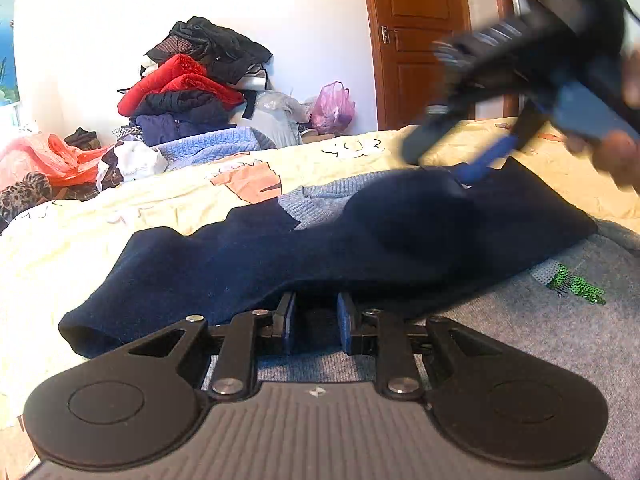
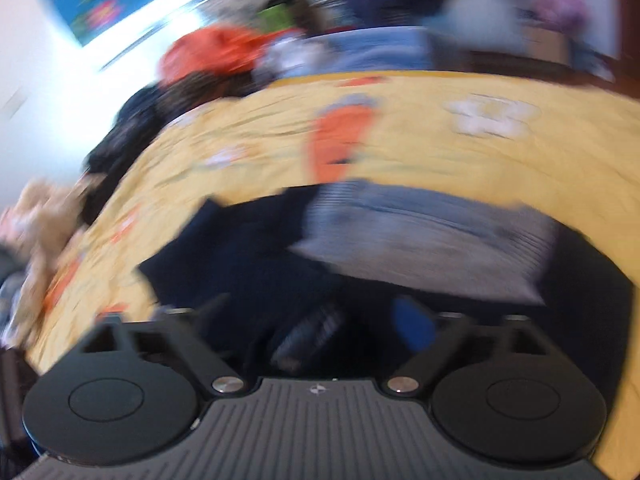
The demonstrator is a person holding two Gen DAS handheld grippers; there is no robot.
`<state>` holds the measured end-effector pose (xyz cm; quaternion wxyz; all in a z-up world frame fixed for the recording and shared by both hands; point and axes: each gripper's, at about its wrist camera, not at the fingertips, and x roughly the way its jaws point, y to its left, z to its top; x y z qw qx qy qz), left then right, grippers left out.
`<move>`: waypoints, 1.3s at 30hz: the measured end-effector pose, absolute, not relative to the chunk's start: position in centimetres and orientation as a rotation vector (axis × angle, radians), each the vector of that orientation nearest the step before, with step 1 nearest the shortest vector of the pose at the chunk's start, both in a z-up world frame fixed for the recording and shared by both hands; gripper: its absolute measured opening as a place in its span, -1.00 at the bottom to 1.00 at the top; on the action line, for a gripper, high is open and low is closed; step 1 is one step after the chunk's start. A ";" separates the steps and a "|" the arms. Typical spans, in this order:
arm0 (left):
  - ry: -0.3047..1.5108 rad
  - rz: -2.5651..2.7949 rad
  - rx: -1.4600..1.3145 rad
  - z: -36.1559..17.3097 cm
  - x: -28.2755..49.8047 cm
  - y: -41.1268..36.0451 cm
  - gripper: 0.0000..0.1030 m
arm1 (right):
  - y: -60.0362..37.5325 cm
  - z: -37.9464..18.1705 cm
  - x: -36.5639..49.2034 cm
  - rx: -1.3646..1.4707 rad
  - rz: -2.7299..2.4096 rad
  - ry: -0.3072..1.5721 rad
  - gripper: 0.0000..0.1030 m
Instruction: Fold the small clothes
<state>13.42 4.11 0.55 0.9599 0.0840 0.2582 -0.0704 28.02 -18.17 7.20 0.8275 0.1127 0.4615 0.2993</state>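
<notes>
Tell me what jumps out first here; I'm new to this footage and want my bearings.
A navy sleeve of a grey sweater lies folded across the yellow patterned bedspread, right ahead of the left claw, whose fingers stand a little apart at its edge. The right claw blurs in from the upper right, over the navy fabric. Behind, against the white wall, a heap of clothes topped in red and black rises.

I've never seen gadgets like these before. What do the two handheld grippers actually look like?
Each is matte black plastic: a ribbed grey-black base with a small emblem, two round discs at the sides, and linkage arms joined by silver rivets. The left gripper has blue pads on its jaws. The right gripper, blurred here, shows one blue pad. No cables or sleeves are visible.
</notes>
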 end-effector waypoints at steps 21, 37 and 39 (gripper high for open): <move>0.420 -0.278 0.080 1.4 11.6 4.6 -0.59 | -18.4 5.0 26.7 0.230 0.667 0.950 -0.56; 0.451 -0.244 0.074 1.5 12.2 4.7 -0.59 | -28.6 6.3 27.6 0.179 0.479 0.922 -0.56; 0.454 -0.243 0.074 1.5 12.3 4.7 -0.59 | -28.9 6.0 27.5 0.171 0.474 0.931 -0.55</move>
